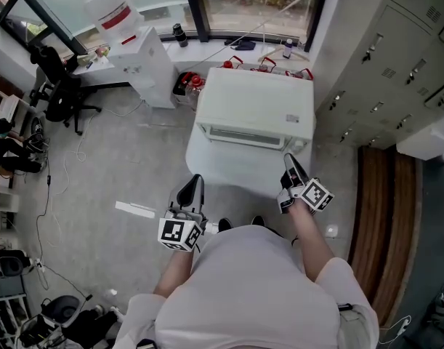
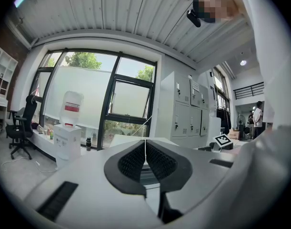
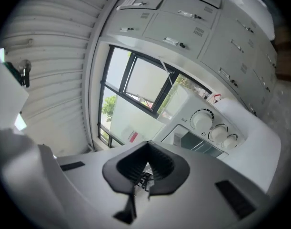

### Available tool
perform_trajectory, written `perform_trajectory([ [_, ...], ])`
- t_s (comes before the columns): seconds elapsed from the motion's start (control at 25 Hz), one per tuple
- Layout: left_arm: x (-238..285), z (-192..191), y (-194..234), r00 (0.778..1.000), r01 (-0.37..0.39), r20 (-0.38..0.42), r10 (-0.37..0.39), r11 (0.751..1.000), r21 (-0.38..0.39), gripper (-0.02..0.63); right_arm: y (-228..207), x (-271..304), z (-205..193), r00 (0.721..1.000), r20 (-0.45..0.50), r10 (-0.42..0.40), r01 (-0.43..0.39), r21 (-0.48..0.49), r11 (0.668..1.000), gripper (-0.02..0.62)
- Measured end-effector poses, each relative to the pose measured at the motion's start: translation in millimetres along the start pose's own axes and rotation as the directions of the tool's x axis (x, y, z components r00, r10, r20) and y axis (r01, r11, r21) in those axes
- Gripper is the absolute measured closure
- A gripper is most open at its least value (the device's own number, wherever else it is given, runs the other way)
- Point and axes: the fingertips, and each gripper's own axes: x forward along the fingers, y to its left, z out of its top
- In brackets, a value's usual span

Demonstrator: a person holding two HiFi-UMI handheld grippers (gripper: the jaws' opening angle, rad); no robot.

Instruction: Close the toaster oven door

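A white toaster oven (image 1: 254, 104) stands on a white table (image 1: 222, 173) straight ahead of me. Its door (image 1: 240, 134) looks upright against the front. In the right gripper view the oven (image 3: 197, 128) shows its glass door (image 3: 200, 144) flush with the front and three knobs (image 3: 214, 128) beside it. My left gripper (image 1: 198, 180) hovers over the table's near left edge, short of the oven, jaws shut on nothing (image 2: 145, 143). At the oven's front right corner my right gripper (image 1: 288, 158) is also shut, with nothing between the pads (image 3: 147, 146).
A water dispenser (image 1: 145, 64) stands at the back left and an office chair (image 1: 58, 86) further left. Grey lockers (image 1: 396, 49) line the right side. Red-handled items (image 1: 265, 64) and bottles (image 1: 179, 35) sit behind the oven by the window.
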Motion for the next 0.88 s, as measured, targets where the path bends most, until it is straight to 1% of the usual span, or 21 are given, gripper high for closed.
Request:
perform_trajectory([
  [0.08,-3,-1,-2,1.000,0.003,0.000,-0.003,1.000,-0.003,0.584,8,-3,-4,0.999,-0.038,-0.019,0.016,-0.081,0.997,0.598],
  [0.16,-6,-2,-4,1.000,0.008,0.001,-0.008,1.000,-0.004,0.584,14,-6,-8,0.996,-0.070,-0.048,0.036,-0.172,0.984,0.595],
  [0.32,-10,-4,-6,1.000,0.020,0.000,-0.020,1.000,-0.003,0.584,30,-14,-10,0.991,-0.096,-0.094,0.057,-0.338,0.939,0.589],
  [0.52,-12,-4,-9,1.000,0.031,0.004,-0.031,1.000,-0.003,0.584,56,-20,-10,0.992,-0.093,-0.087,0.029,-0.505,0.863,0.589],
  [0.68,-13,-6,-8,0.999,0.033,0.007,-0.033,0.999,-0.007,0.584,71,-27,-13,0.990,-0.085,-0.109,0.032,-0.624,0.781,0.589],
  [0.8,-12,-6,-7,0.999,0.033,0.011,-0.033,0.999,-0.008,0.584,83,-30,-12,0.991,-0.061,-0.118,0.044,-0.691,0.721,0.589],
  [0.88,-12,-7,-5,0.999,0.031,0.009,-0.031,0.999,-0.012,0.584,91,-33,-12,0.993,-0.045,-0.109,0.045,-0.712,0.700,0.589],
])
